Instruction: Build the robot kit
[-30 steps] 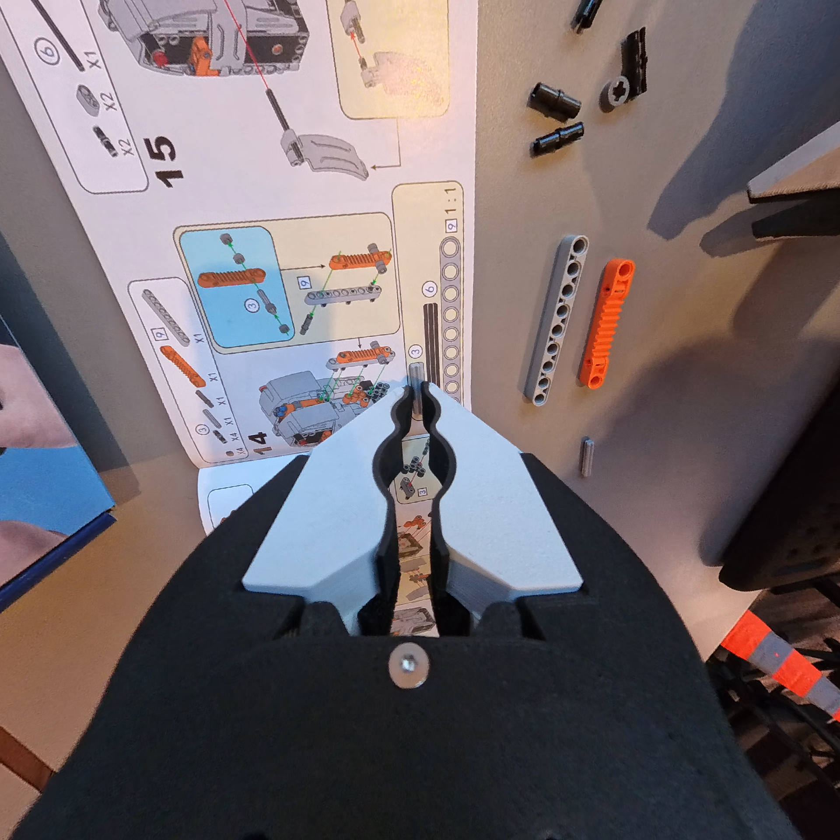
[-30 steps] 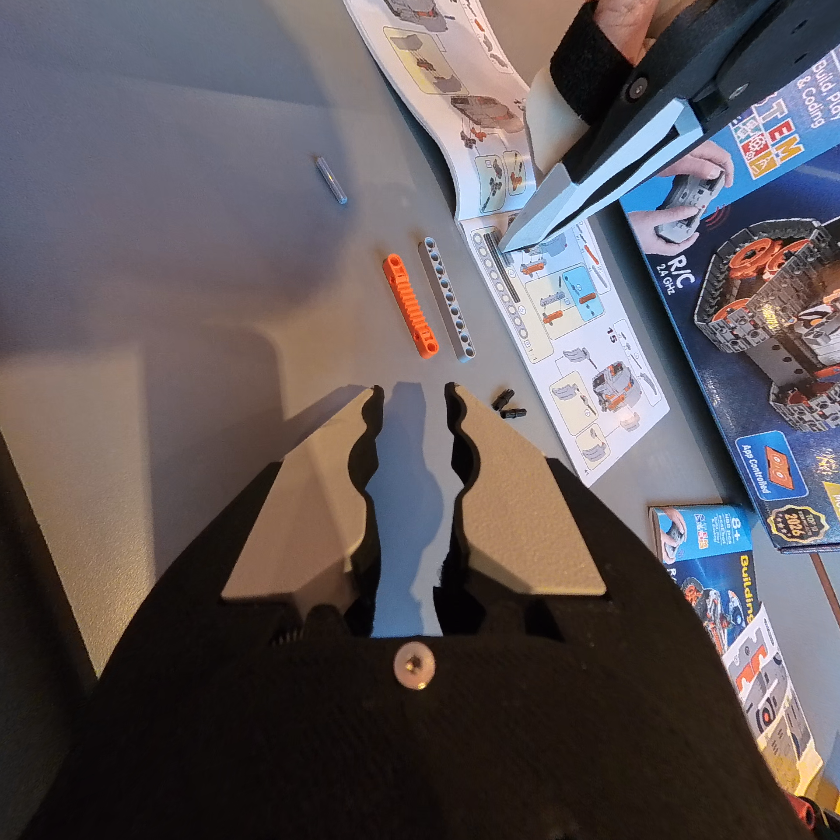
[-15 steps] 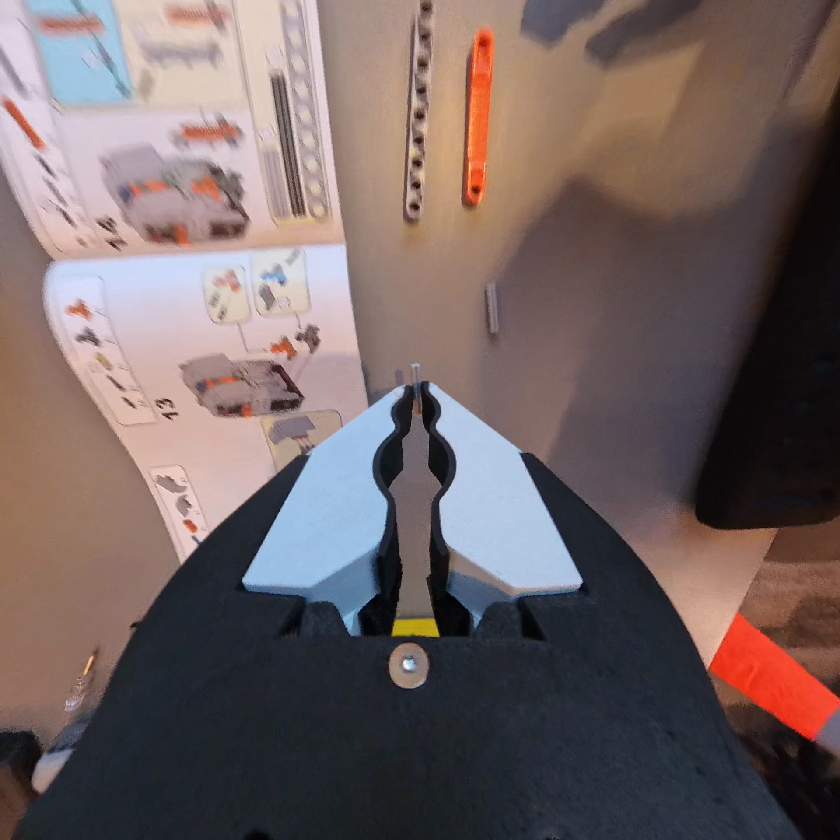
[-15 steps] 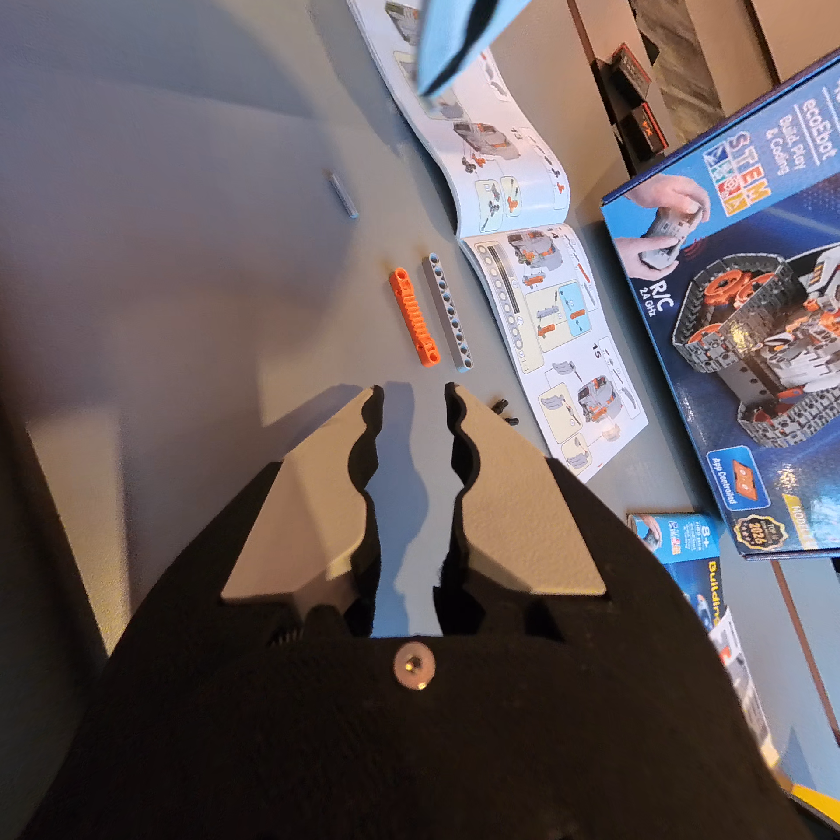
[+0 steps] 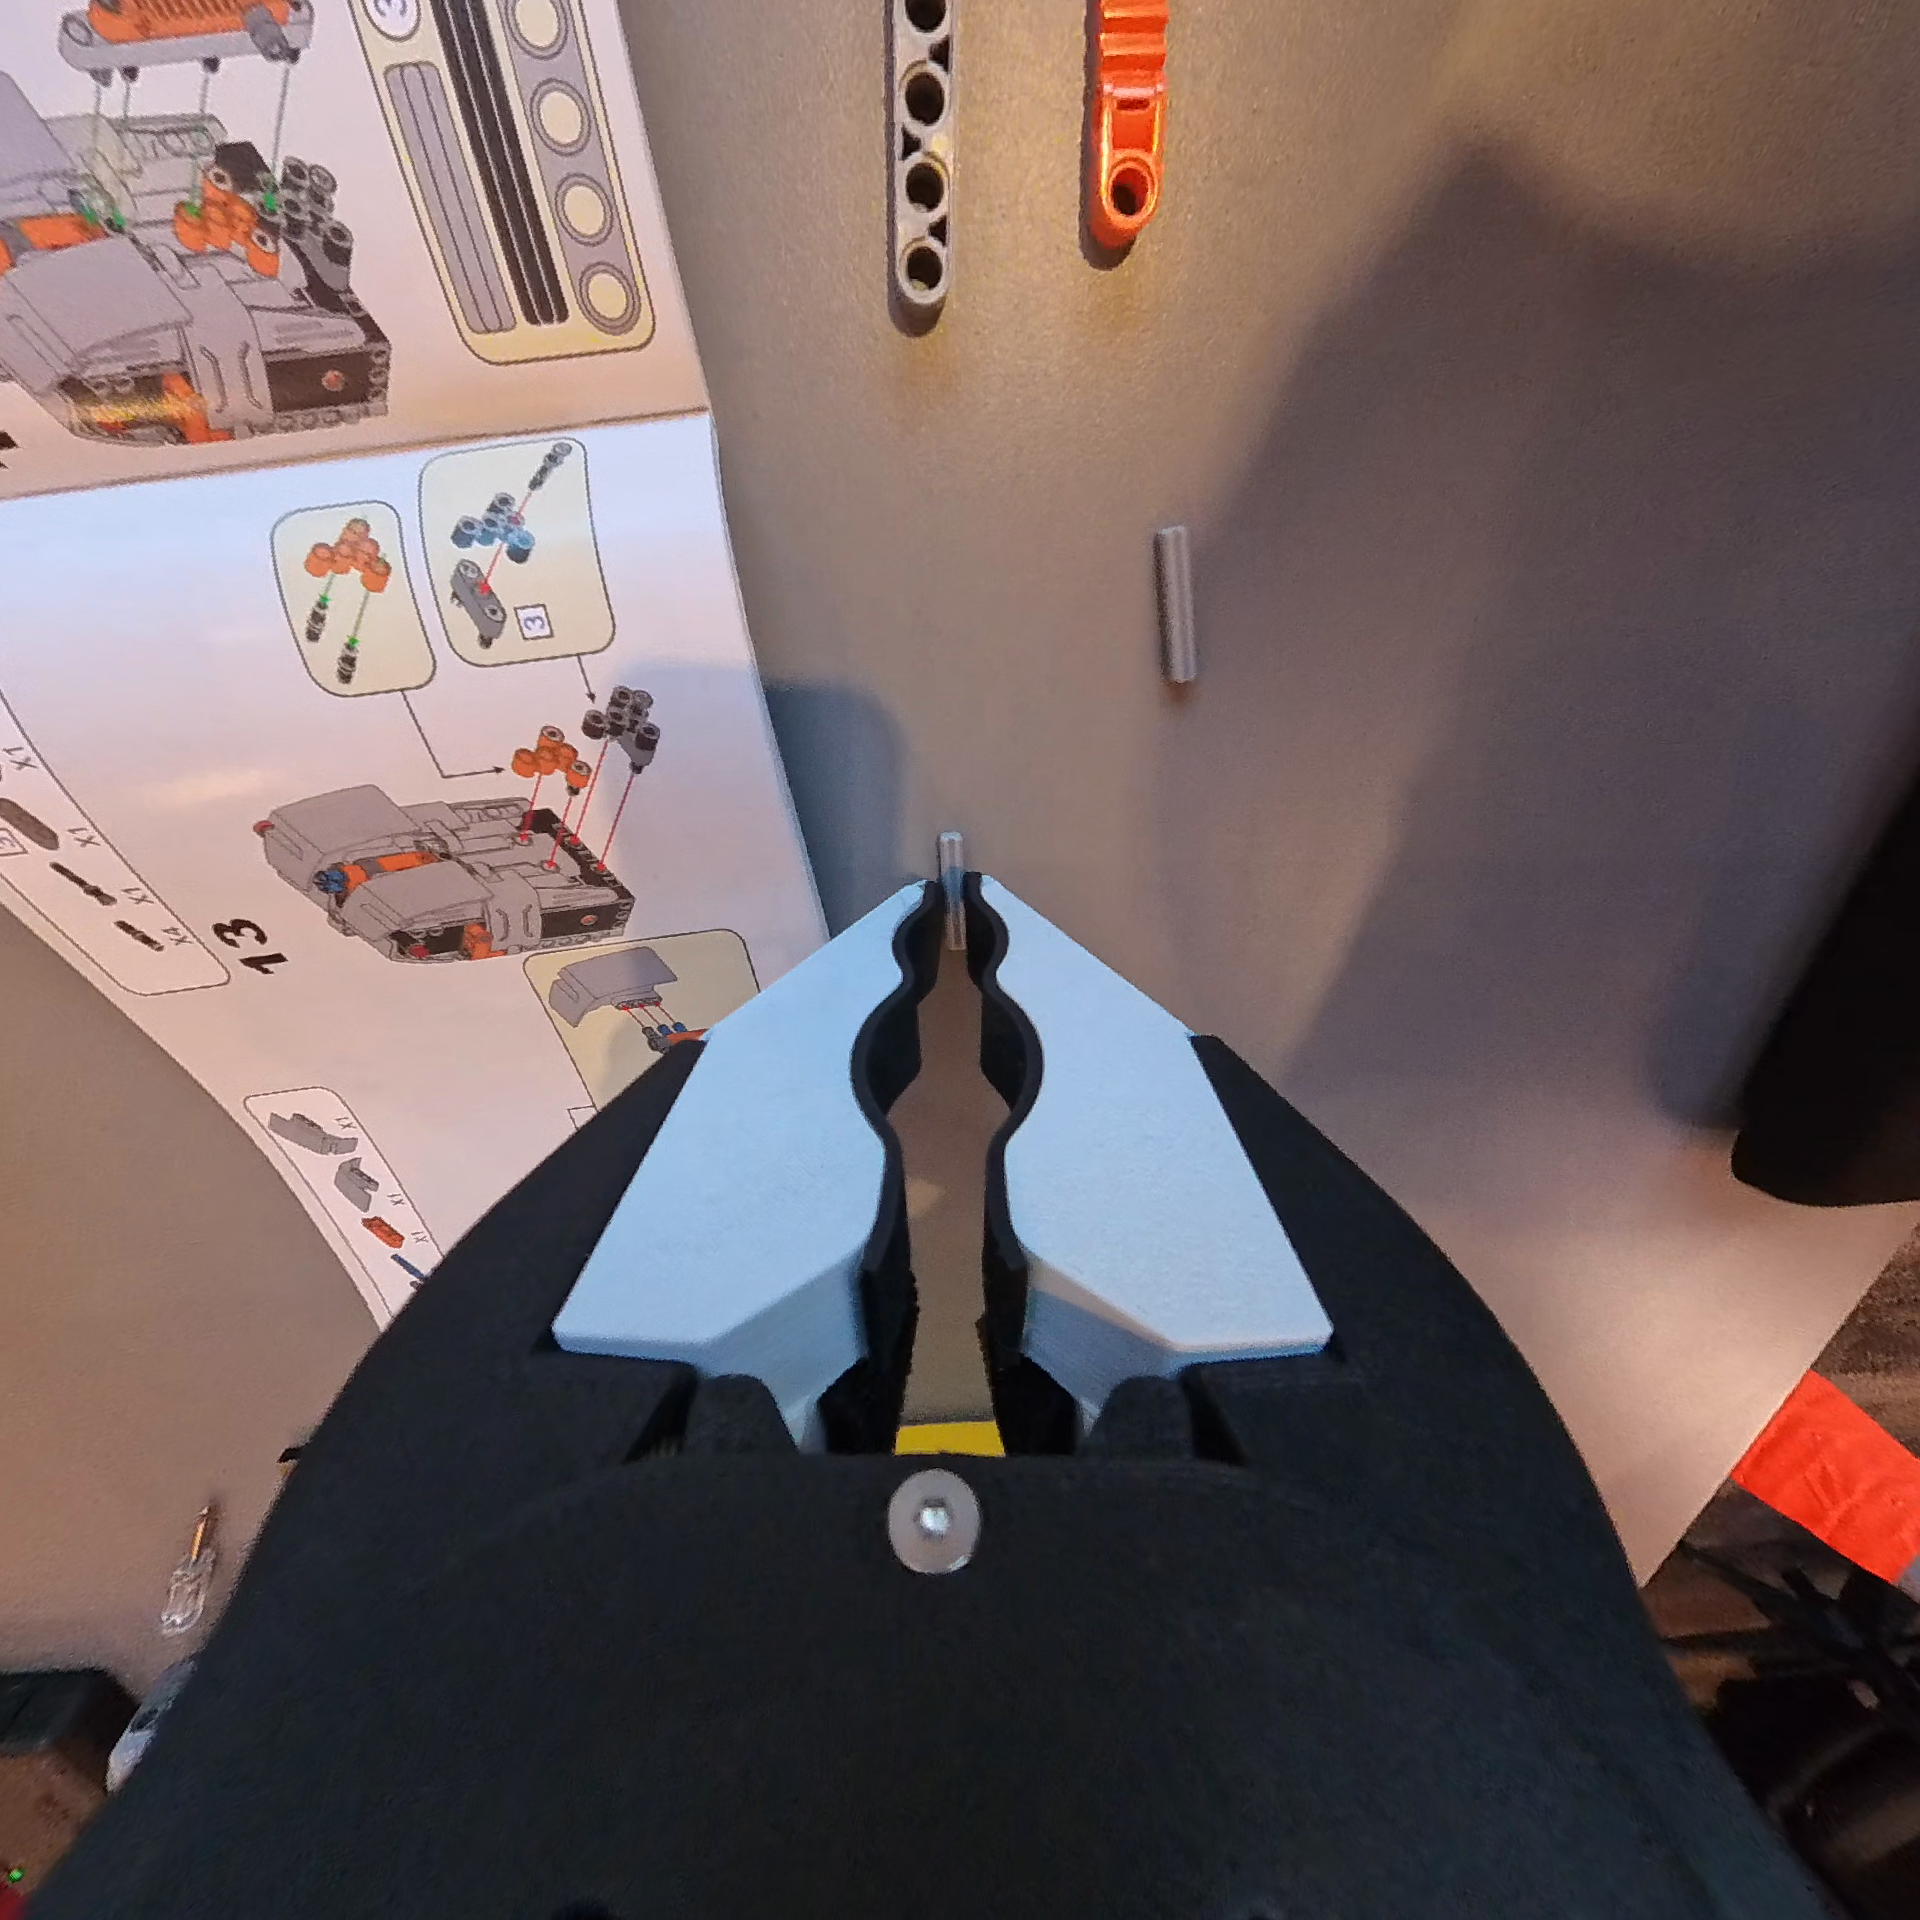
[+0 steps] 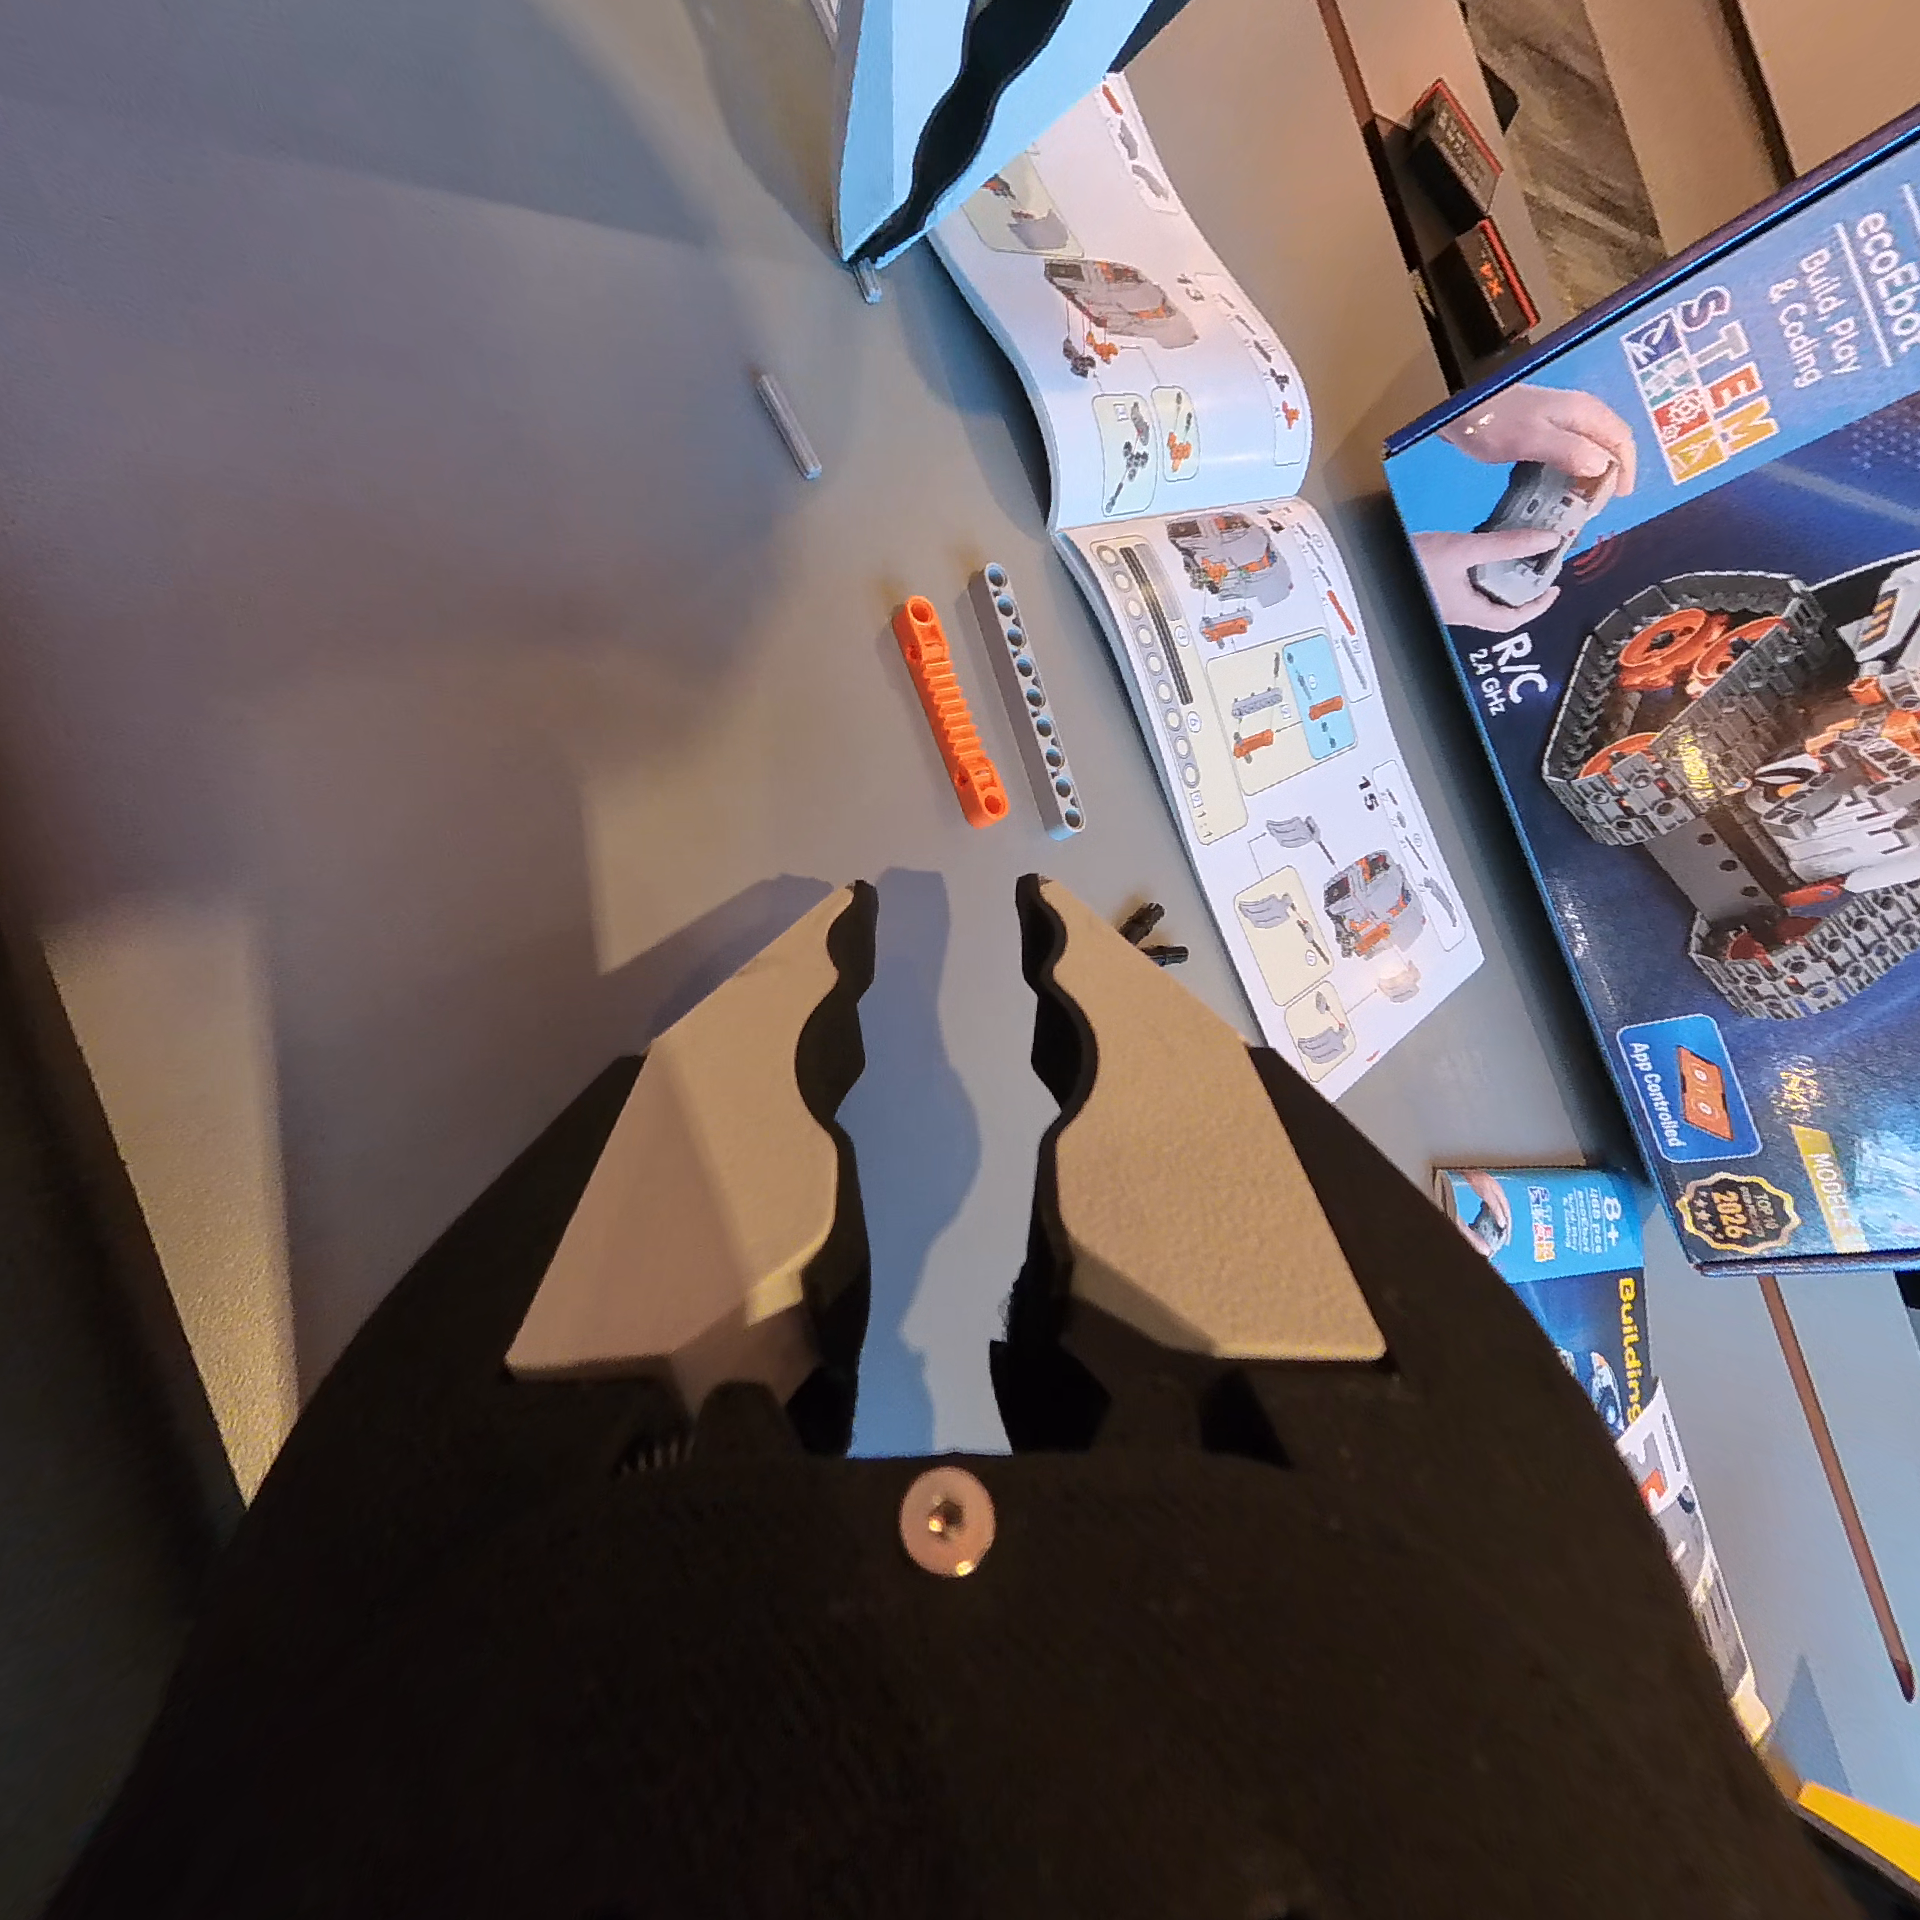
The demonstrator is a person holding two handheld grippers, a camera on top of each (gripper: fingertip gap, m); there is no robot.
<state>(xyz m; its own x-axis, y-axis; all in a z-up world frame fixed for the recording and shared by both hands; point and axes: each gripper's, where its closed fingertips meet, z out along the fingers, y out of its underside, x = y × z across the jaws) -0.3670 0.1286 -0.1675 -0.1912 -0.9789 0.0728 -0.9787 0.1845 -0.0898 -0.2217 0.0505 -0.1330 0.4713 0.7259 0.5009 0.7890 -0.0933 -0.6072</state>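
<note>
the left tool (image 5: 948,883) is clamped on a short grey pin (image 5: 950,862) at its tips, just above the desk (image 5: 1455,727), another grey pin (image 5: 1175,603) ahead to its right. the right tool (image 6: 945,883) hangs apart, an orange beam (image 6: 951,712) and grey beam (image 6: 1027,701) just ahead.

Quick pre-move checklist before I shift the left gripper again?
1. Left gripper shut on the small grey axle: ok.
2. Axle tip showing past the jaws: ok.
3. Axle touching the table: cannot tell.
4. Right gripper open, holding nothing: ok.
5. Second grey axle lying apart from the held one: ok.
6. Orange beam and grey beam side by side, untouched: ok.
</note>
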